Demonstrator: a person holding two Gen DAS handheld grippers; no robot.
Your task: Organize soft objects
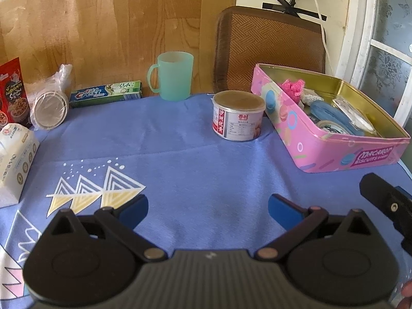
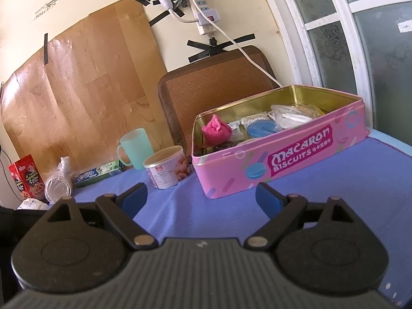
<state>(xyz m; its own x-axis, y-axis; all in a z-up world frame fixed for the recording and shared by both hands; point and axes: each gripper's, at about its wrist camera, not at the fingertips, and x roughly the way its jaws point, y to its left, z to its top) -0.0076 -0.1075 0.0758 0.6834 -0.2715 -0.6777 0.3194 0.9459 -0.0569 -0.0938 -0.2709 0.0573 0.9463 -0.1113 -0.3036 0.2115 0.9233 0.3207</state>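
Both grippers hover wide open and empty over a bench draped in a blue cloth [image 1: 195, 159]. The left gripper [image 1: 208, 207] view alone shows a white carton [image 1: 15, 154] at the left edge and part of the right gripper [image 1: 386, 206]. The right gripper [image 2: 200, 197] view alone shows a power strip [image 2: 206, 18] on the wall. A fuzzy pink pom-pom [image 2: 215, 128] sits in the pink biscuit tin's [image 2: 257, 170] near-left corner, beside a blue round thing [image 2: 260, 128] and clear packets.

Pink tin [image 2: 273, 164] holding pink sponge [image 2: 215, 128], tongs [image 2: 202, 198] apart
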